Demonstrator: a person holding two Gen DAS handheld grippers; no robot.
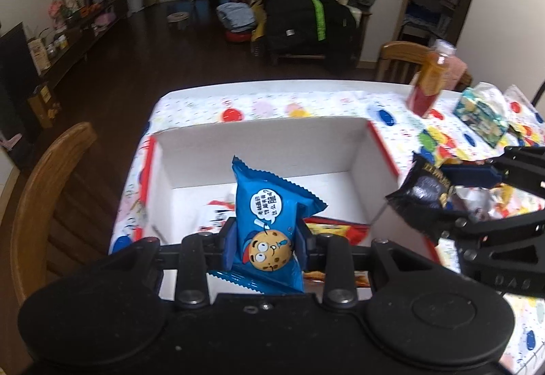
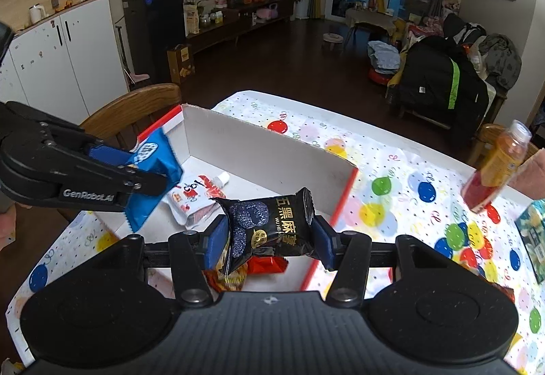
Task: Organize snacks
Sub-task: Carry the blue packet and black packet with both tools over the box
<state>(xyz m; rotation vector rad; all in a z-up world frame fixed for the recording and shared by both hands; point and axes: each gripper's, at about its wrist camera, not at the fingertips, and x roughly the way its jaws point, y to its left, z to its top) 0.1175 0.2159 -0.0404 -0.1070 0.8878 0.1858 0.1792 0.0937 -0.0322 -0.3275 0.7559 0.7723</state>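
My left gripper [image 1: 267,240] is shut on a blue cookie packet [image 1: 272,204], held upright over the near edge of a white cardboard box [image 1: 265,153]. In the right wrist view that left gripper [image 2: 160,179] and its blue cookie packet [image 2: 153,170] hang at the left above the box [image 2: 259,150]. My right gripper [image 2: 269,238] is shut on a black sesame snack packet [image 2: 272,221], above the box's near right corner. From the left wrist view, the right gripper [image 1: 453,198] holds the black packet [image 1: 422,191] just right of the box. A white pouch [image 2: 194,201] and orange-red packets [image 2: 262,266] lie inside.
A balloon-print cloth covers the table [image 2: 391,170]. An orange drink bottle [image 2: 497,167] stands at the far right, with a teal snack pack [image 1: 483,112] beside it. Wooden chairs [image 1: 44,191] stand at the table's left and far right edges.
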